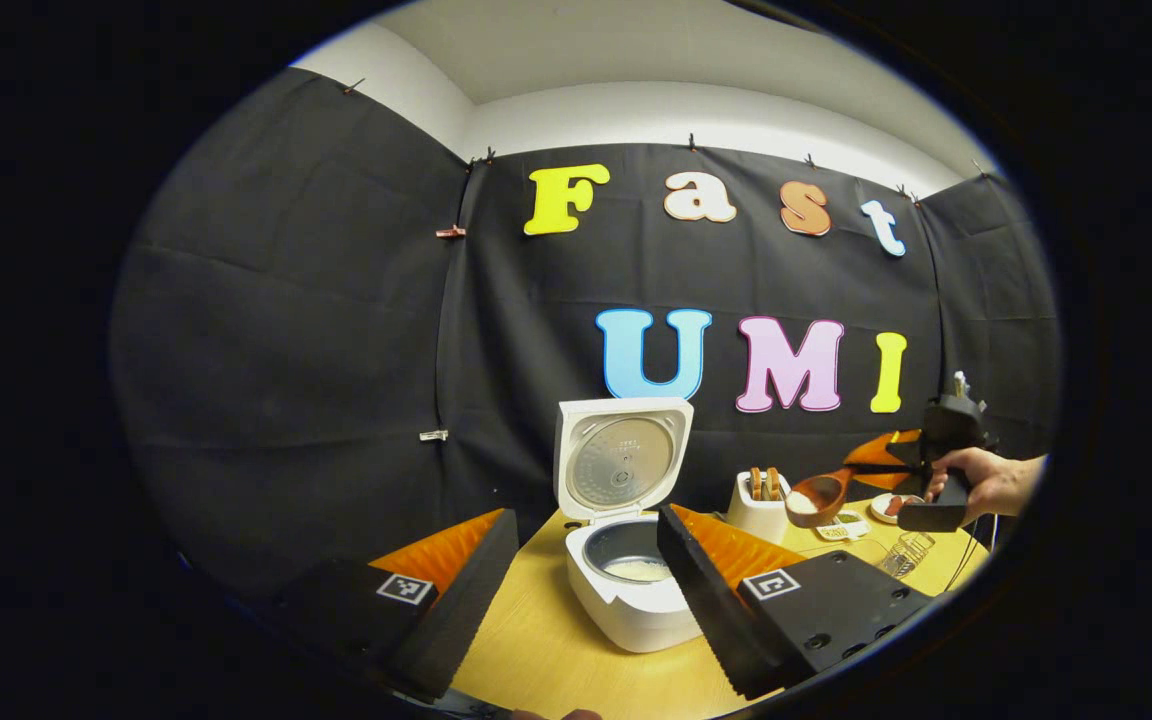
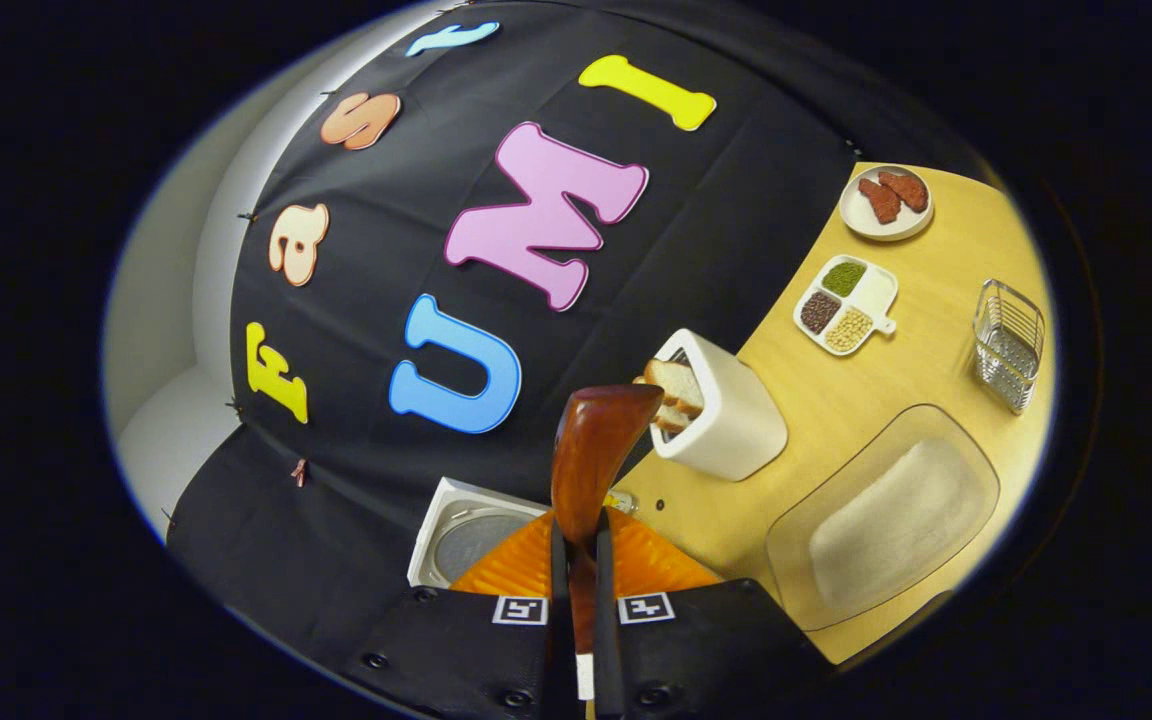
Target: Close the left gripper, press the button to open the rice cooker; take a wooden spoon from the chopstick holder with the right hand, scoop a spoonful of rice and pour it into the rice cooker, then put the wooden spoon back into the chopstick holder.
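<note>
The rice cooker (image 1: pixel 631 560) stands on the wooden table (image 1: pixel 546 650) with its lid (image 1: pixel 621 455) swung up and standing upright behind the pot; inside the pot lies a shallow layer of white rice (image 1: pixel 639 570). The left gripper (image 1: pixel 586 580) hangs in front of the cooker with its two fingers spread wide apart, holding nothing, so that the cooker shows between them. To the right, a hand (image 1: pixel 986 480) holds the right gripper (image 1: pixel 886 468), whose fingers are clamped on the handle of the wooden spoon (image 1: pixel 821 495); the spoon's bowl points toward the cooker and carries a small heap of white rice, and it hovers above the table just beside the white holder (image 1: pixel 758 512), to the right of the cooker. In the right gripper view the right gripper (image 2: pixel 584 570) has its fingers pressed together on the spoon handle, and the wooden spoon (image 2: pixel 591 450) reaches out ahead with the back of its bowl toward the camera. Beyond it stands the white holder (image 2: pixel 726 415), with what look like slices of bread (image 2: pixel 674 392) in its opening. On the table (image 2: pixel 836 400) lie a clear tray (image 2: pixel 886 515) filled with white rice, a divided dish (image 2: pixel 844 305) with green, dark and pale grains in separate compartments, a round plate (image 2: pixel 886 203) with two reddish-brown pieces, and a wire basket (image 2: pixel 1009 343). A corner of the cooker's open lid (image 2: pixel 461 535) shows behind the left finger.
</note>
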A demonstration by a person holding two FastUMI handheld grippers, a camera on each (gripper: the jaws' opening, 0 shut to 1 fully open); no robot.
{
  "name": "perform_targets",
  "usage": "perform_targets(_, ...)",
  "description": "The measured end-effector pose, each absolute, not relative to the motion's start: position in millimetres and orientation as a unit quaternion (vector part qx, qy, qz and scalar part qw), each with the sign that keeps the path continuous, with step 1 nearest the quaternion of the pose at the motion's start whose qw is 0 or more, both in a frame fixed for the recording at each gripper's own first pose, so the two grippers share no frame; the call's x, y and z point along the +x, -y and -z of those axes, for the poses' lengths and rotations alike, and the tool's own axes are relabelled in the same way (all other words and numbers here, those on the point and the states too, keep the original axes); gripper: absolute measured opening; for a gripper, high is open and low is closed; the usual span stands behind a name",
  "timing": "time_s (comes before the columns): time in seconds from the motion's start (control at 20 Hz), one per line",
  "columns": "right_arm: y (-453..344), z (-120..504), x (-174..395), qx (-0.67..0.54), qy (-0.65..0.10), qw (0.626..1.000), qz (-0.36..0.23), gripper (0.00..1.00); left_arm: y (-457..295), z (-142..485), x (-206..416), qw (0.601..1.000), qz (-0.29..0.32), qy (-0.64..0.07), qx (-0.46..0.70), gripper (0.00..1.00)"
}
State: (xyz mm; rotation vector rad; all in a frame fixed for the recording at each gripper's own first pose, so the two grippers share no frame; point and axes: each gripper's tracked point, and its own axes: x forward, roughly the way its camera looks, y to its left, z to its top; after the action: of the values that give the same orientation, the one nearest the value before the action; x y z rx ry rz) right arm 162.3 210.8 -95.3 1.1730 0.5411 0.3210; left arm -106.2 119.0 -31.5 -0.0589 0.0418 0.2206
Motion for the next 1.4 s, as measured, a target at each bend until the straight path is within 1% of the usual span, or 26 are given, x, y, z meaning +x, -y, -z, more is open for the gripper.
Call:
perform_targets(0.25, -280.8, 79.5, 177.3, 0.531, -0.257, 0.789, -0.173, 0.11, -128.3, 34.6, -114.4, 0.992, -0.118, -0.023, -0.027, 0.96)
perform_targets(0.4, -319.4, 76.2, 182.2, 0.509, -0.263, 0.798, -0.186, 0.11, -134.7, 38.5, -119.3, 0.991, -0.126, -0.027, -0.031, 0.96)
perform_targets(0.7, -393.7, 69.9, 195.5, 0.411, -0.245, 0.847, -0.23, 0.11, -148.4, 40.7, -125.4, 0.989, -0.143, -0.027, -0.025, 0.96)
perform_targets(0.9, -417.0, 73.0, 208.7, 0.322, -0.227, 0.887, -0.242, 0.11, -155.8, 45.0, -130.3, 0.987, -0.155, -0.028, -0.03, 0.96)
perform_targets(1.05, -426.5, 80.4, 214.6, 0.259, -0.217, 0.908, -0.249, 0.11, -157.7, 48.1, -130.4, 0.986, -0.157, -0.032, -0.035, 0.96)
perform_targets(1.1, -429.5, 83.9, 216.1, 0.241, -0.215, 0.912, -0.252, 0.11, -159.2, 49.8, -130.2, 0.986, -0.158, -0.033, -0.036, 1.0)
perform_targets(1.15, -432.1, 87.9, 214.7, 0.221, -0.213, 0.916, -0.257, 0.11, -160.5, 49.3, -129.7, 0.986, -0.159, -0.032, -0.037, 0.96)
perform_targets(1.4, -445.8, 95.3, 206.0, 0.129, -0.193, 0.929, -0.29, 0.11, -159.8, 51.3, -128.5, 0.986, -0.159, -0.032, -0.041, 0.97)
